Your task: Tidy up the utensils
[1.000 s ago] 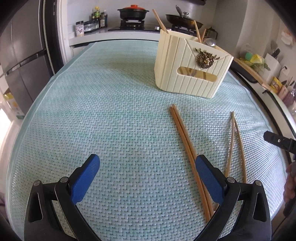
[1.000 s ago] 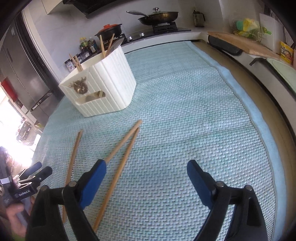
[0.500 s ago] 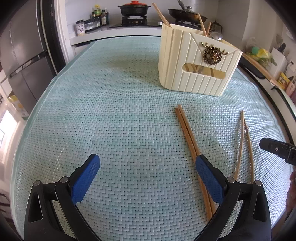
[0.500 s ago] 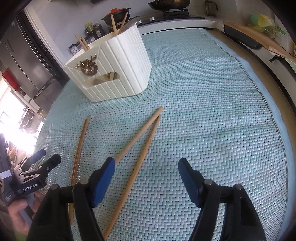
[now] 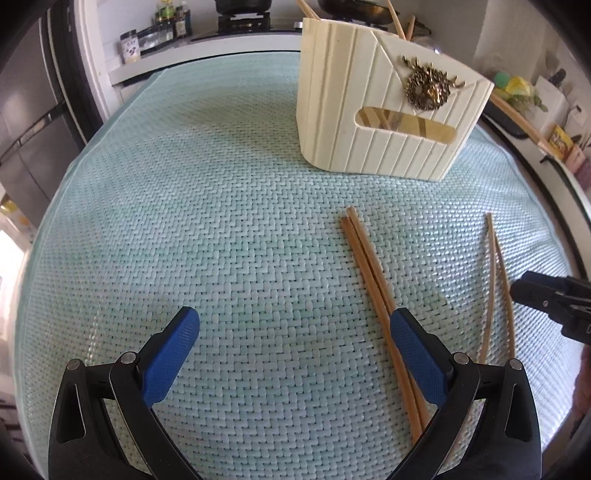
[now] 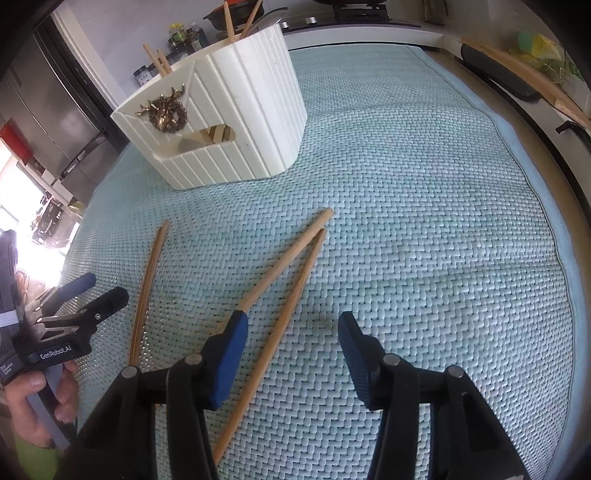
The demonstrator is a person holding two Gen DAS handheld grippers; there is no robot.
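Observation:
A cream ribbed utensil holder [image 5: 384, 110] with a gold emblem stands on the teal woven mat [image 5: 221, 221]; it also shows in the right wrist view [image 6: 229, 122], with chopsticks standing in it. One pair of wooden chopsticks [image 5: 373, 277] lies by my left gripper's right finger. A second pair [image 5: 493, 277] lies further right. My left gripper [image 5: 291, 332] is open and empty above the mat. My right gripper [image 6: 291, 332] is open and empty, straddling one chopstick [image 6: 291, 299] of the splayed pair; its partner [image 6: 284, 262] lies under its left finger. The other pair [image 6: 147, 288] lies to the left.
A stove with pots [image 5: 240, 11] and spice jars [image 5: 159, 29] lines the back counter. A fridge [image 5: 26, 122] stands at the left. A wooden board [image 6: 524, 77] and sponge [image 6: 535, 40] sit at the right counter. The left gripper shows in the right wrist view [image 6: 70, 317].
Both grippers have moved forward and lower, toward the holder and the chopsticks. The right gripper's fingers have narrowed somewhat around a chopstick. Nothing has been picked up.

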